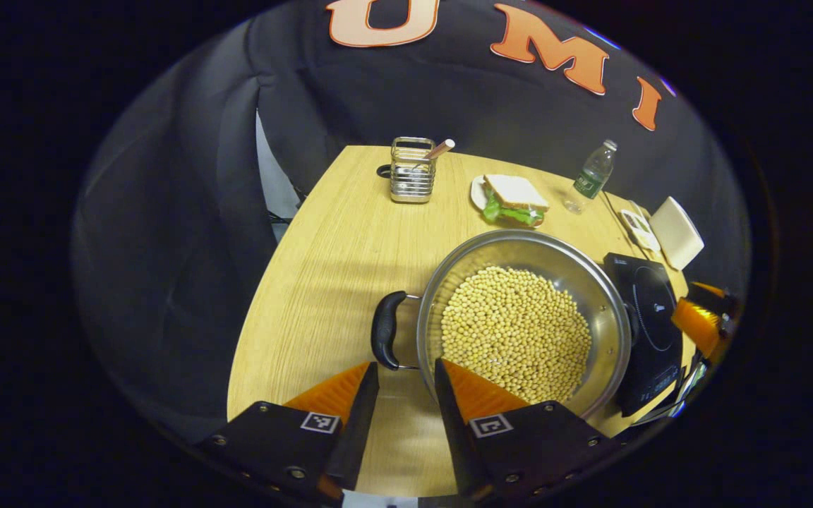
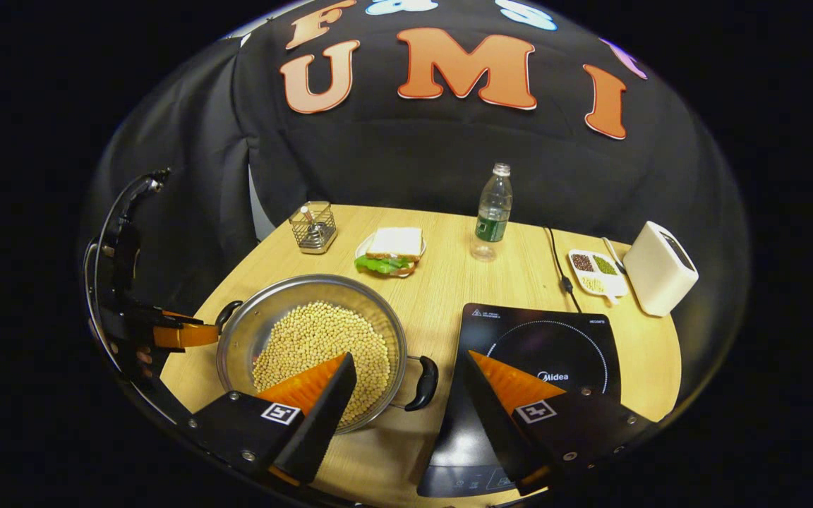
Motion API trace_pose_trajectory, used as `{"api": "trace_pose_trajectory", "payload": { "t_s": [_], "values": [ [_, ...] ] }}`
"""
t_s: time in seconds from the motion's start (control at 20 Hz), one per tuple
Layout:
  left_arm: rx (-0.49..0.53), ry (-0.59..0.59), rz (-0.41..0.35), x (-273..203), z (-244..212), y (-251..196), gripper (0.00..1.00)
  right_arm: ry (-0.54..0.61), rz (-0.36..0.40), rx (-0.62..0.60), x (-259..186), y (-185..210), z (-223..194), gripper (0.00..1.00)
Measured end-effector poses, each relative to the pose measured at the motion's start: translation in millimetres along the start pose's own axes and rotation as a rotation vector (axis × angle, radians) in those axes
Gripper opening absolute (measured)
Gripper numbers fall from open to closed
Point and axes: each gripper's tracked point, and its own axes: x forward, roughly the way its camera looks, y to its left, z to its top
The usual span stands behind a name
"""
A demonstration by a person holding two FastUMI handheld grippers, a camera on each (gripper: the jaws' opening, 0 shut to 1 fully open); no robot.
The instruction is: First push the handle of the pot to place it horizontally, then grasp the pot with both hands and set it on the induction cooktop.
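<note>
My left hand-held gripper (image 1: 406, 395) is released, pot (image 1: 523, 321) at 1 o'clock; my right hand-held gripper (image 2: 410, 384), released, straddles its handle (image 2: 422, 383). Steel pot holds soybeans (image 2: 322, 353).

Left gripper (image 1: 406, 384) finger hiding part of the pot (image 1: 593, 282) rim, induction cooktop (image 2: 519, 328) front cut off behind right gripper (image 2: 410, 370), small dish (image 2: 590, 271) contents too small to tell

Booth interior. A pale wood-grain worktop (image 2: 505, 282) with a rounded far edge stands before a black cloth wall (image 2: 406, 162) hanging in soft folds. At far left a narrow gap (image 2: 257, 212) between cloth panels shows a lighter surface behind. Light falls from above.
</note>
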Motion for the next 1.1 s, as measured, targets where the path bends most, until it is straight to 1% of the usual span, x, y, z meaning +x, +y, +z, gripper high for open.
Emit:
{"api": "trace_pose_trajectory", "payload": {
  "t_s": [0.05, 0.1, 0.2, 0.25, 0.3, 0.4, 0.55, 0.65, 0.7, 0.85, 0.9, 1.0, 1.1],
  "values": [
    [0.000, -0.002, -0.006, 1.2, 1.1, 1.4, 0.55, 0.021, 0.001, 0.003, 3.1, 1.1, -4.8, 0.95],
    [0.010, -0.004, -0.006, 1.4, 2.5, 3.5, 0.65, 0.037, 0.001, 0.007, 6.3, 2.9, -10.0, 0.95],
    [0.032, -0.012, -0.002, 5.3, 6.7, 5.6, 0.70, 0.069, -0.004, 0.012, 13.1, 4.6, -19.3, 0.95],
    [0.035, -0.019, -0.005, 7.2, 9.5, 5.1, 0.76, 0.087, -0.006, 0.015, 17.2, 4.4, -24.3, 0.95],
    [0.031, -0.017, -0.012, 11.8, 10.0, 4.1, 0.89, 0.103, -0.010, 0.023, 21.3, 4.3, -29.5, 0.94],
    [0.021, 0.001, 0.001, 23.4, 7.6, 7.3, 0.90, 0.141, -0.017, 0.044, 33.9, 2.9, -40.8, 0.94],
    [0.022, 0.009, 0.041, 38.0, 8.2, 16.3, 0.90, 0.179, -0.027, 0.068, 49.3, 1.4, -51.2, 0.92],
    [0.040, 0.010, 0.057, 47.5, 6.7, 19.8, 0.89, 0.213, -0.033, 0.086, 58.3, 1.2, -60.0, 0.88],
    [0.048, 0.008, 0.061, 49.6, 6.9, 20.6, 0.90, 0.234, -0.036, 0.095, 62.3, 2.5, -66.0, 0.84],
    [0.056, -0.004, 0.048, 59.8, 6.0, 19.0, 0.90, 0.265, -0.039, 0.101, 73.7, 3.6, -77.6, 0.77],
    [0.065, -0.015, 0.042, 63.9, 6.6, 18.9, 0.89, 0.265, -0.039, 0.089, 76.7, 3.3, -79.8, 0.76],
    [0.089, -0.016, 0.062, 73.1, 0.9, 24.9, 0.90, 0.264, -0.043, 0.093, 80.5, 4.5, -81.1, 0.74],
    [0.082, -0.026, 0.051, 73.0, 1.9, 24.2, 0.92, 0.273, -0.043, 0.100, 81.4, 4.5, -82.4, 0.74]
  ]
}}
